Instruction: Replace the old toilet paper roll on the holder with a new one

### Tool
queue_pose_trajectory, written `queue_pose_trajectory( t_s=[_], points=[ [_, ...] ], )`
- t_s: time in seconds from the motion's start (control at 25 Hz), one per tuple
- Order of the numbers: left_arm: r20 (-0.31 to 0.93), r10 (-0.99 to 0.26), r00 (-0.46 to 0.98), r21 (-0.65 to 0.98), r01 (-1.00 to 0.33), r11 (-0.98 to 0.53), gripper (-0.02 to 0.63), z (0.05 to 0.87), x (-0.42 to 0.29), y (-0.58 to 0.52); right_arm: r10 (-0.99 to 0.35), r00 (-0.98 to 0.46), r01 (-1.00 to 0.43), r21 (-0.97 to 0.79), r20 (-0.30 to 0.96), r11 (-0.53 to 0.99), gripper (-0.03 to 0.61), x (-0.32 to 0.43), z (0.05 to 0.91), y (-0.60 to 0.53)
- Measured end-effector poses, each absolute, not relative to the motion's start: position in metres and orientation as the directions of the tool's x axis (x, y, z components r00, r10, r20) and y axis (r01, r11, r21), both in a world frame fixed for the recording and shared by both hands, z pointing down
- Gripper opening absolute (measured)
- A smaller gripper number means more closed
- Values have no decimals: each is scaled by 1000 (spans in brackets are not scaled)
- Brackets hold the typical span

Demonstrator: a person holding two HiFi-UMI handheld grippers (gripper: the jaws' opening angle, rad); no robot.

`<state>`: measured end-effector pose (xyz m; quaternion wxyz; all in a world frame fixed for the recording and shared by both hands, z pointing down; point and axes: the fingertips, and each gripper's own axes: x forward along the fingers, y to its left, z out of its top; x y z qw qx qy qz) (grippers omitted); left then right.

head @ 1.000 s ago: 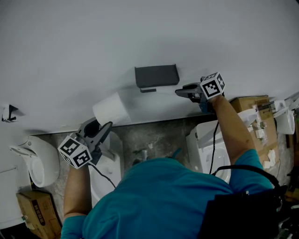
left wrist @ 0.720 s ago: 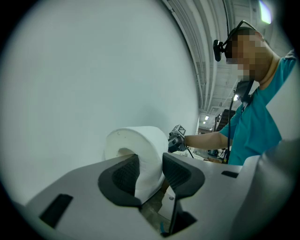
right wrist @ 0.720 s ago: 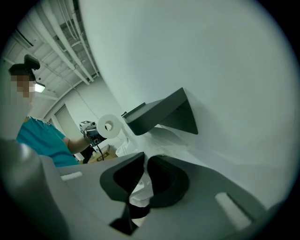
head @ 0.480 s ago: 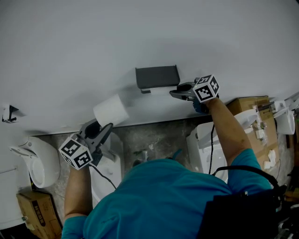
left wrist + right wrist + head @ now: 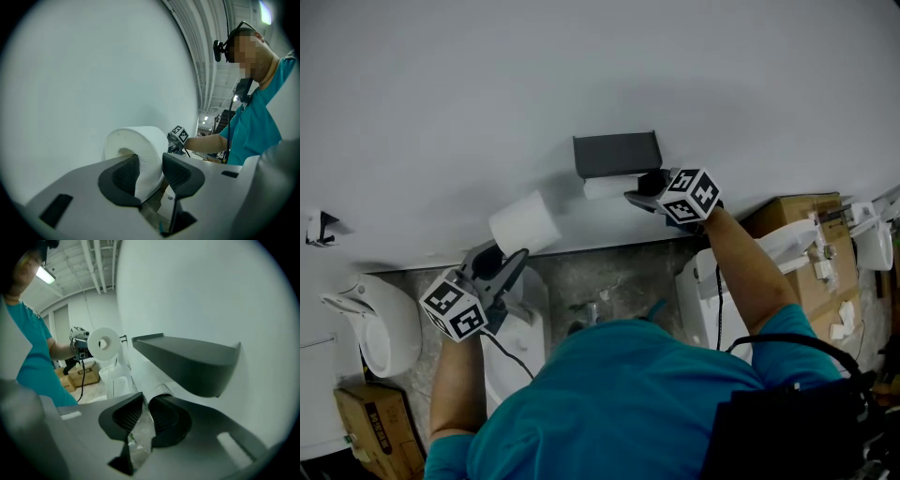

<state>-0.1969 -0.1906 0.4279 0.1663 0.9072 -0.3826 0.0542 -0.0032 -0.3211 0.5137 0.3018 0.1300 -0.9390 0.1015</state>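
The old roll (image 5: pixel 609 186) is still on the holder (image 5: pixel 616 153). The right gripper (image 5: pixel 636 196) is at its end. Its jaws have just been opening a little, with nothing between them. The left gripper (image 5: pixel 504 255) jaws squeeze the new roll (image 5: pixel 523 222) nearby.

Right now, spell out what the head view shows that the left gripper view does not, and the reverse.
Only the head view: the dark holder on the wall, the thin old roll beneath it, and a small wall bracket far left. Only the left gripper view: how the left gripper is shut on the paper of the new roll, one pad seemingly inside its core, plus ceiling lights. Both: the new roll, the teal shirt, and the right gripper at the holder, its jaws just opening, nothing gripped.
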Motion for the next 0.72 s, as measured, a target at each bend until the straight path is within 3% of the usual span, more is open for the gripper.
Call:
queue_pose_trajectory(
  t_s=[0.16, 0.32, 0.56, 0.72],
  points=[
    [211, -672, 710, 265, -704, -659, 156, 430, -196, -191, -280, -732, -354, 5, 620, 935, 55, -16, 518, -324],
    [218, -669, 710, 263, -703, -661, 156, 430, -196, -191, -332, -709, -427, -5, 622, 904, 81, -7, 524, -327],
    [208, -668, 714, 257, -699, -667, 156, 428, -195, -193, -364, -686, -491, -30, 630, 871, 250, 9, 527, -318],
    [203, -662, 722, 254, -691, -676, 155, 423, -190, -197, -365, -670, -481, -3, 646, 877, 287, 6, 528, -312]
  ],
)
